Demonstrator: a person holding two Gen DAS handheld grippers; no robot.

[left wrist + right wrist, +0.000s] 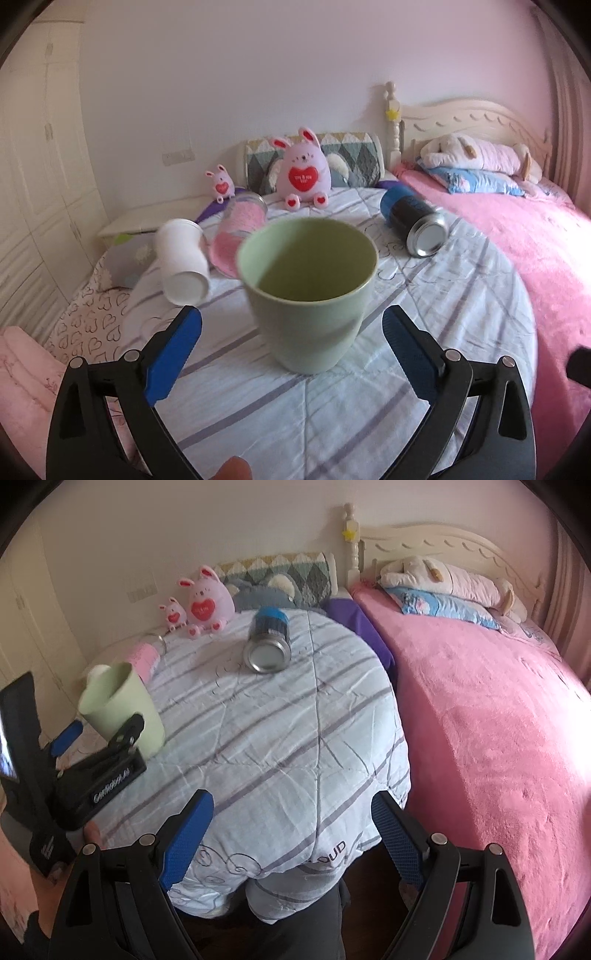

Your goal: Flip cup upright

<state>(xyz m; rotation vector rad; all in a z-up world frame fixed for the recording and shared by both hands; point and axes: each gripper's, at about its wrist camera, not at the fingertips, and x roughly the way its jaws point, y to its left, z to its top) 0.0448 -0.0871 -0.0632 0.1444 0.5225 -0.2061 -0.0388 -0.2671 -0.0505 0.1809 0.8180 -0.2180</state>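
A green cup (308, 291) stands upright on the striped quilt (461, 295), mouth up. My left gripper (291, 325) is open, its blue pads on either side of the cup's lower body and apart from it. In the right wrist view the green cup (122, 705) stands at the left with the left gripper (98, 731) around it. My right gripper (291, 812) is open and empty above the quilt's near edge (295, 856). A white cup (183, 258), a pink glass cup (240, 229) and a blue-and-steel tumbler (417, 221) lie on their sides behind.
Two pink plush rabbits (303, 170) and a patterned bolster (354, 158) sit at the far end. A pink blanket (517, 240) covers the bed to the right, with pillows and a plush dog (480, 153). A wardrobe (33, 166) stands at the left.
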